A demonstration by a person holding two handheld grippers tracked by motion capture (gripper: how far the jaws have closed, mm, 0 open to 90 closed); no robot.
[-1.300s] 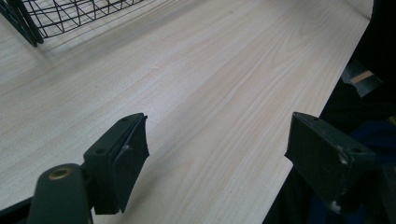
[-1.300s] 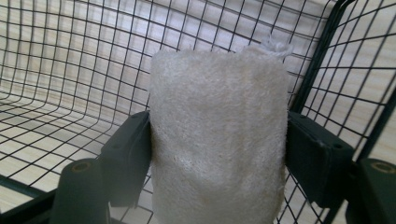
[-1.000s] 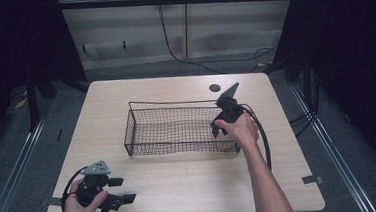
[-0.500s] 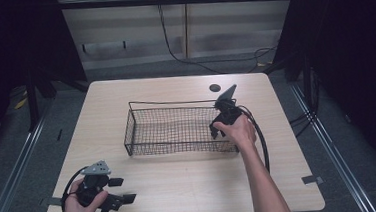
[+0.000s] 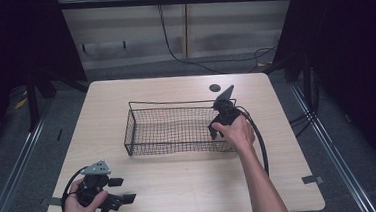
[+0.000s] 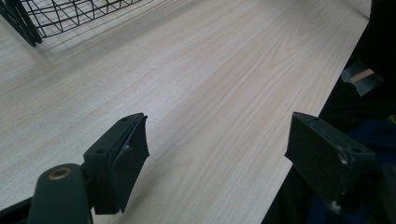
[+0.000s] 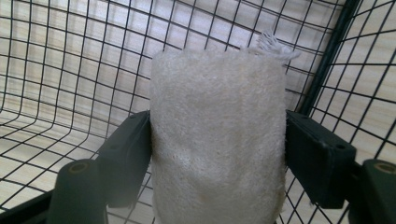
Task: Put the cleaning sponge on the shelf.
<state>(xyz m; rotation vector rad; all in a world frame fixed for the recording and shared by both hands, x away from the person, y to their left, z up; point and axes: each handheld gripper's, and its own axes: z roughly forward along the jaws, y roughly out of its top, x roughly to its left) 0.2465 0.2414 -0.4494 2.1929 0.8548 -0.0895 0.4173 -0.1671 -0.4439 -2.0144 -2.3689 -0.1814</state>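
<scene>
While the left gripper [image 6: 217,154] rests low near the table's front edge with its two black jaws spread wide over bare pale wood-grain tabletop [image 6: 196,84] and nothing between them, it seems to have no part in the work yet. Farther off, the right gripper [image 7: 217,154] is clamped on a rolled cream terry-cloth towel [image 7: 217,135], soft and nubbly with a frayed tuft at its far end, its flanks touching both jaw pads. Beyond and around the jaws stands the black wire-mesh rectangular basket [image 5: 177,129], so I judge the towel is inside its right end but not yet released.
</scene>
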